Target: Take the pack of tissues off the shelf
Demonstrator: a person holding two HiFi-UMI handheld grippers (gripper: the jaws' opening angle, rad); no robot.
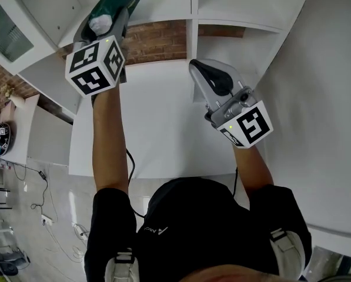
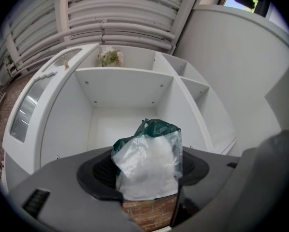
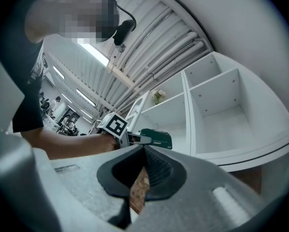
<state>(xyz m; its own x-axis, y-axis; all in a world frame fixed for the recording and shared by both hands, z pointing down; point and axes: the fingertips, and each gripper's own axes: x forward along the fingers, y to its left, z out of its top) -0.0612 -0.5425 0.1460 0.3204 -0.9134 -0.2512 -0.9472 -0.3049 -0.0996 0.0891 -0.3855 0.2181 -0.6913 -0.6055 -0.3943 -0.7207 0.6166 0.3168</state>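
While the soft, light pack of tissues in clear-and-green plastic wrap sits pinched between the left gripper fingers before the white shelf, it probably squashes and slips; best held mid-body; the right gripper is closed, empty.

The head view looks steeply down from above the person onto the left gripper, the right gripper and the white shelf unit. The left gripper view faces straight into one compartment, very near the pack of tissues. The right gripper view looks at the shelf unit from farther back, to one side. All three views share the pack and the shelf unit.
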